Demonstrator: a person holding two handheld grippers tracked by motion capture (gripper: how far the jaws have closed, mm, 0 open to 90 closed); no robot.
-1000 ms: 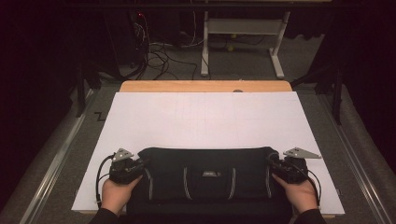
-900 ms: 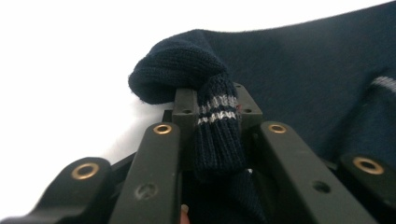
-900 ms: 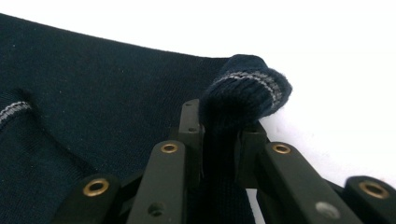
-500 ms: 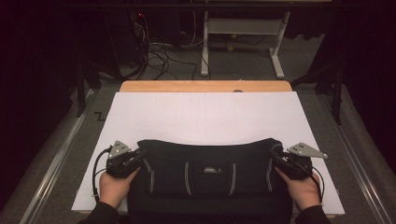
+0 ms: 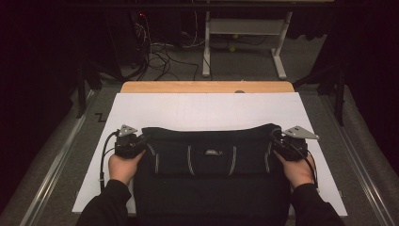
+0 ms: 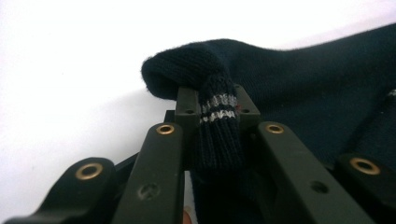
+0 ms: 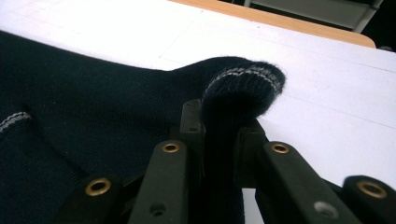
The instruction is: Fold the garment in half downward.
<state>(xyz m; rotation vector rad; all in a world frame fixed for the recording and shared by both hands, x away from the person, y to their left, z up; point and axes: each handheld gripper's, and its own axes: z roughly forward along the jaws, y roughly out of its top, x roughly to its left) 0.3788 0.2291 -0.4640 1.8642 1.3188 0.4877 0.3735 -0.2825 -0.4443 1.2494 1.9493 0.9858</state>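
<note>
A dark navy knitted sweater with thin pale stripes lies across the near part of the white sheet, its upper portion folded toward the far side. My left gripper is shut on the sweater's left corner; in the left gripper view the striped ribbed cuff is pinched between the jaws. My right gripper is shut on the right corner, where a striped hem bulges over the jaws. A hand holds each gripper from the near side.
The white sheet covers a wooden table whose far edge shows bare. Metal rails run along both sides. Beyond the table, a white desk frame and tangled cables sit on the dark floor.
Both grippers have moved away from the near edge toward the far side, carrying the sweater's corners with them; the folded edge now lies farther up the sheet.
</note>
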